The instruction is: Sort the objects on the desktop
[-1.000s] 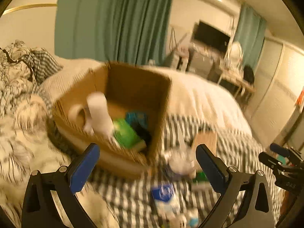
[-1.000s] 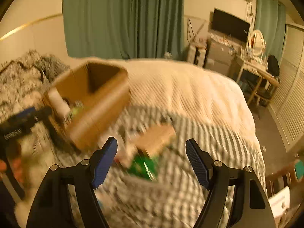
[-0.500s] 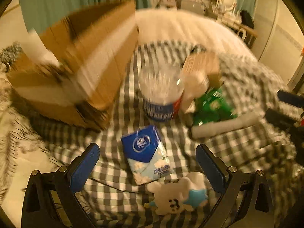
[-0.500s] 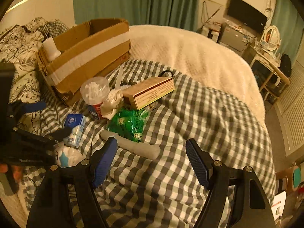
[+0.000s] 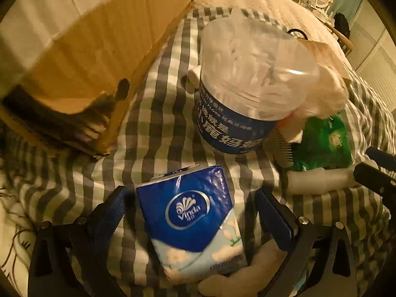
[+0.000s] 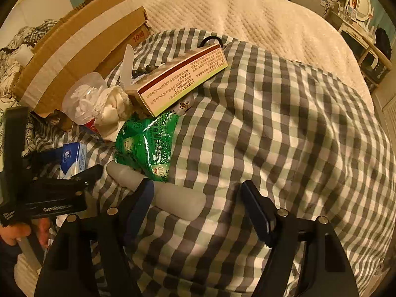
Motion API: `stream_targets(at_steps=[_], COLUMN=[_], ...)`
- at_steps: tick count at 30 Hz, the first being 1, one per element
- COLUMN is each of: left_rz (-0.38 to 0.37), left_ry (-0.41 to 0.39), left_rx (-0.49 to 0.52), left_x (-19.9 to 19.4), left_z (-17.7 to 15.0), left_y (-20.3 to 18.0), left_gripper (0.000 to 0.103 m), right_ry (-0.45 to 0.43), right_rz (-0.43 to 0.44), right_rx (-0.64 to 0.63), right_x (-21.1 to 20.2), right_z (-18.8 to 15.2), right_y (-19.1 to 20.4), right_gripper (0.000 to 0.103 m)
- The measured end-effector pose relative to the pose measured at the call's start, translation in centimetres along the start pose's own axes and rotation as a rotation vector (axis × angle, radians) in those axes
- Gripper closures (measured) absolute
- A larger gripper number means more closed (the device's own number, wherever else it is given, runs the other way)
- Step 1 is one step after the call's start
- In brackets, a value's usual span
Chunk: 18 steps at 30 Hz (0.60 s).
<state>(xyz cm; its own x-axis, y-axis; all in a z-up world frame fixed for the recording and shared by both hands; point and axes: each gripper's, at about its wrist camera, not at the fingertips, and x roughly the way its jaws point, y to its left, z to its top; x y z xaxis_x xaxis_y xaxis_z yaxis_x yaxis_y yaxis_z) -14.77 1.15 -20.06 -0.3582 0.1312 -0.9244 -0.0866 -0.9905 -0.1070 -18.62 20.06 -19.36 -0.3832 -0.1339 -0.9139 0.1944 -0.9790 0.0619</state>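
A blue and white tissue pack lies on the checked cloth, between the open fingers of my left gripper; it also shows in the right wrist view. Beyond it stands a clear tub with a blue label. My right gripper is open and empty over the cloth, its left finger in front of a grey cylinder. A green packet, a long printed box and crumpled white tissue lie in a heap.
A cardboard box with a white tape band stands at the left, seen also in the right wrist view. A white plush toy lies under the tissue pack's near end. A cream quilt covers the far bed.
My left gripper has swung down from the cardboard box and closed in on the tissue pack, which now sits between its fingers. My right gripper has lowered toward the grey cylinder.
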Motion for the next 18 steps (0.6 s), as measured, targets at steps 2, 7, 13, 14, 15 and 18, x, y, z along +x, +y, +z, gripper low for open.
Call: stream_targets(at_steps=[2, 7, 13, 14, 15, 18], left_rz=[-0.016, -0.008, -0.030, -0.024, -0.018, -0.007], left_ry=[-0.004, -0.041, -0.064, -0.078, -0.094, -0.153], left_rx=[0.002, 0.077, 0.073, 0.077, 0.082, 0.105], left_x=[-0.2, -1.8, -4.0, -4.6, -5.2, -7.4], left_z=[-0.1, -1.0, -3.3, -3.6, -3.8, -4.5], left_y=[0.2, -0.5, 0.5, 0.6, 0.6, 0.6], left_gripper=[0.008, 0.048, 0.052, 0.052, 0.052, 0.052], right_ry=[0.004, -0.002, -0.047, -0.072, -0.098, -0.169], right_rz=[-0.003, -0.059, -0.105, -0.115, -0.134, -0.141], right_rx=[-0.012, -0.077, -0.082, -0.079, -0.077, -0.061], right_x=[0.0, -0.5, -2.5, -3.4, -4.3, -7.4], right_z=[-0.1, -0.6, -1.4, -1.5, -1.7, -2.2], right_y=[0.3, 1.8, 2.5, 2.6, 2.6, 2.7], right_gripper=[0.044, 0.058, 0.074, 0.087, 0.101, 0.101])
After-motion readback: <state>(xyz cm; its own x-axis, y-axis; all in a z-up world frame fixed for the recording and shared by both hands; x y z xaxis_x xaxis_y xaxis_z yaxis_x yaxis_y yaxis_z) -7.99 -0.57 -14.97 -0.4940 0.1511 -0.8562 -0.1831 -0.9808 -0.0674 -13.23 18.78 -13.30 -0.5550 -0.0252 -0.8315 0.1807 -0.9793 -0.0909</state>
